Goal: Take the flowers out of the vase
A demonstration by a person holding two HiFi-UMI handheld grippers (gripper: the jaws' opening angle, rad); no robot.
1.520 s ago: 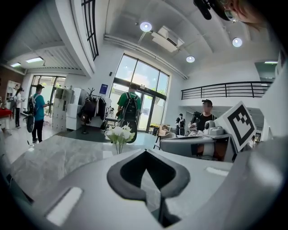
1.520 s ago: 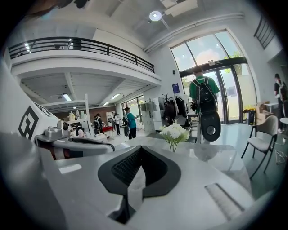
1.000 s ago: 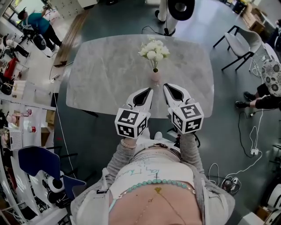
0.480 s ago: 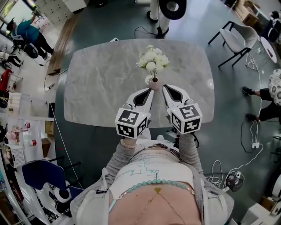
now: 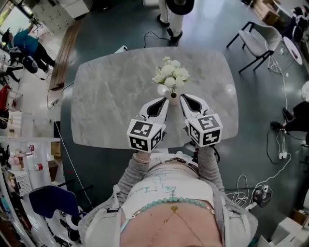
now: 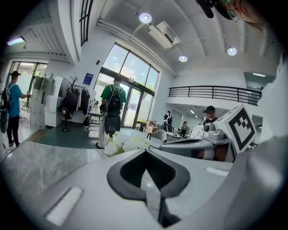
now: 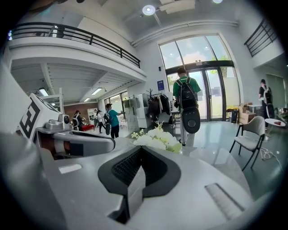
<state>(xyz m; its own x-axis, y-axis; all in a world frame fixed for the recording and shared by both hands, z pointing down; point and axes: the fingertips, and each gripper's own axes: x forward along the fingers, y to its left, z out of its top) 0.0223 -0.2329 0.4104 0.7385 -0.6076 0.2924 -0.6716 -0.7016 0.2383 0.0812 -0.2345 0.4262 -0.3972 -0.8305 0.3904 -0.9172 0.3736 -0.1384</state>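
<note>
White flowers (image 5: 171,75) stand upright in a small pale vase (image 5: 173,99) near the front edge of the grey marble table (image 5: 111,94). My left gripper (image 5: 163,101) is shut, its tip just left of the vase. My right gripper (image 5: 184,98) is also shut, its tip just right of the vase. Neither holds anything. In the left gripper view the flowers (image 6: 127,143) peek over the closed jaws, with the right gripper (image 6: 193,146) beside them. In the right gripper view the flowers (image 7: 156,138) rise just beyond the jaws and the left gripper (image 7: 76,137) lies to the left.
A white chair (image 5: 260,38) stands off the table's far right corner. A person (image 5: 173,14) stands beyond the far edge, and another in teal (image 5: 26,42) at far left. Cables (image 5: 282,149) lie on the floor to the right. A blue chair (image 5: 48,202) is at lower left.
The table and vase have come nearer to me. Both gripper tips, which were short of the vase, now flank it closely. Both jaws have stayed shut.
</note>
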